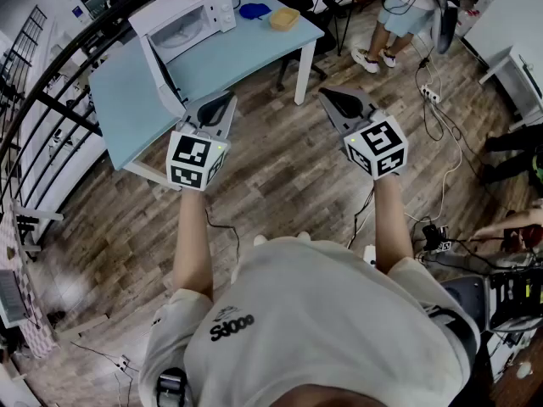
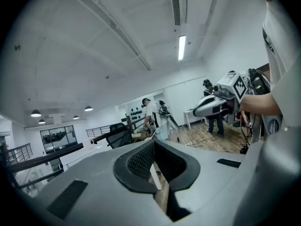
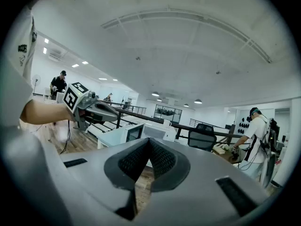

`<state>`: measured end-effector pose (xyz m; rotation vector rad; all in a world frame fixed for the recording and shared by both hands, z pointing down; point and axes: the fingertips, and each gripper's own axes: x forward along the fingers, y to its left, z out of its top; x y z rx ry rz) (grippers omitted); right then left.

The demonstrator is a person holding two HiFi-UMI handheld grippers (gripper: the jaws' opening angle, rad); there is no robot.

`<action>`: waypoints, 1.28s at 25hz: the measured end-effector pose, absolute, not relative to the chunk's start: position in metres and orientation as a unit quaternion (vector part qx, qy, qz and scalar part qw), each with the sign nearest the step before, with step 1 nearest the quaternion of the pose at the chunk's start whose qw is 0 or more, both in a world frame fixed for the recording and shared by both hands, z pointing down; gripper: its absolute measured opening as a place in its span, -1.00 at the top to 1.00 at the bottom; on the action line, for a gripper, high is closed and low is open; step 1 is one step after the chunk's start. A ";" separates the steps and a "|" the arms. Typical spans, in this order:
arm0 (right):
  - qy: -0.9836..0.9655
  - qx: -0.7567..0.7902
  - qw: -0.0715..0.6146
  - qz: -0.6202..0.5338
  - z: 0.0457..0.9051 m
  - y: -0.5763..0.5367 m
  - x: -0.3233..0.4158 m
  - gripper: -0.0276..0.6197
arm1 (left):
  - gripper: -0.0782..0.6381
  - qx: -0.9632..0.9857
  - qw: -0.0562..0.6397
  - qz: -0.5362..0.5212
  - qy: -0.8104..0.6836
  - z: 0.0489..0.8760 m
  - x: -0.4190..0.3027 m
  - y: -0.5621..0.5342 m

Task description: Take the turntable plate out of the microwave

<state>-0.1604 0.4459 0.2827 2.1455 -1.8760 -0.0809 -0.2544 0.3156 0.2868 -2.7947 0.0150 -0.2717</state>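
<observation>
A white microwave point(image 1: 185, 19) stands on the light blue table point(image 1: 246, 49) at the top of the head view, its door point(image 1: 163, 76) swung open toward me. Its pale cavity shows, but I cannot make out the turntable plate. The microwave point(image 3: 140, 133) also shows far off in the right gripper view. My left gripper point(image 1: 222, 103) hangs over the wooden floor just short of the table's near edge, shut and empty. Level with it and further right, my right gripper point(image 1: 338, 98) is likewise shut and empty. Each gripper view shows its own jaws pressed together point(image 2: 155, 161) point(image 3: 148, 159).
A blue object point(image 1: 254, 10) and a tan block point(image 1: 284, 19) lie on the table's far end. A black railing point(image 1: 51, 100) runs along the left. A person point(image 1: 399, 11) stands at the top right. Cables and a power strip point(image 1: 428, 94) lie on the floor.
</observation>
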 end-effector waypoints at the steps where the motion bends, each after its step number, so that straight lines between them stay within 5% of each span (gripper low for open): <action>1: -0.650 0.745 0.146 -0.030 0.283 0.447 -0.159 0.90 | 0.73 -0.981 0.167 -0.096 0.005 0.287 -0.252 0.317; 10: -0.660 0.726 0.185 -0.049 0.297 0.461 -0.149 0.90 | 0.73 -0.978 0.174 -0.112 0.014 0.299 -0.240 0.333; 32: -0.672 0.724 0.151 -0.038 0.329 0.484 -0.065 0.90 | 0.73 -0.970 0.174 -0.164 0.049 0.339 -0.184 0.364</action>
